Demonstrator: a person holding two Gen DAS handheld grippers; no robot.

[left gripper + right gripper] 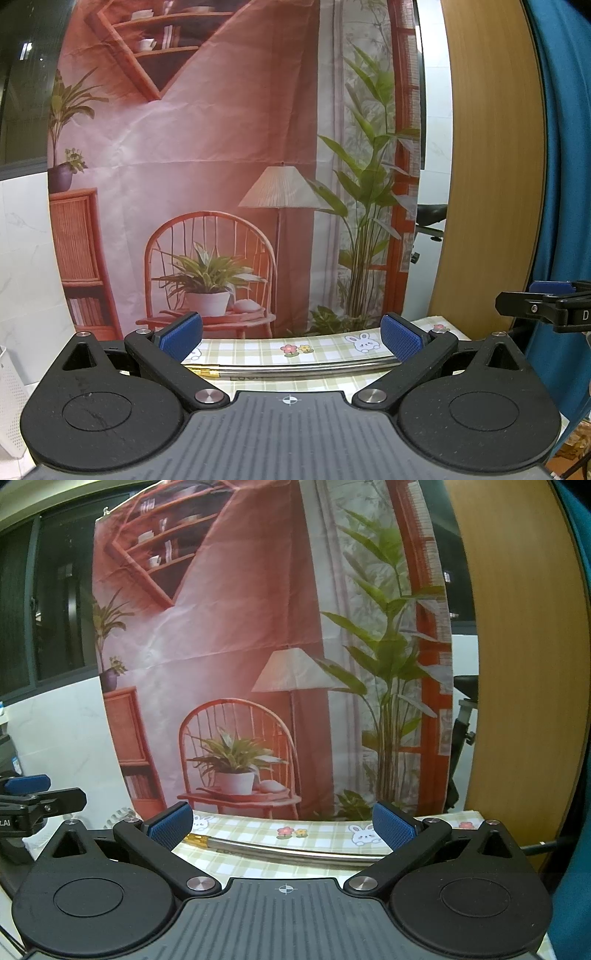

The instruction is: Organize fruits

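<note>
No fruit shows in either view. My left gripper (291, 338) stands open with nothing between its blue pads, held above the near part of a table with a green checked cloth (325, 349) printed with rabbits and flowers. My right gripper (282, 825) is also open and holds nothing, over the same cloth (258, 830). A silver metal tube with a brass end (295, 367) lies across the cloth just beyond both grippers, and appears again as the tube (288, 851) in the right wrist view. The right gripper's fingers (543, 302) appear at the right edge of the left wrist view.
A printed backdrop (229, 166) of a chair, lamp and plants hangs behind the table. A wooden panel (491, 166) and blue curtain (569, 184) stand to the right. A white perforated basket (11, 398) sits low at the left. Dark windows (48, 609) lie at the left.
</note>
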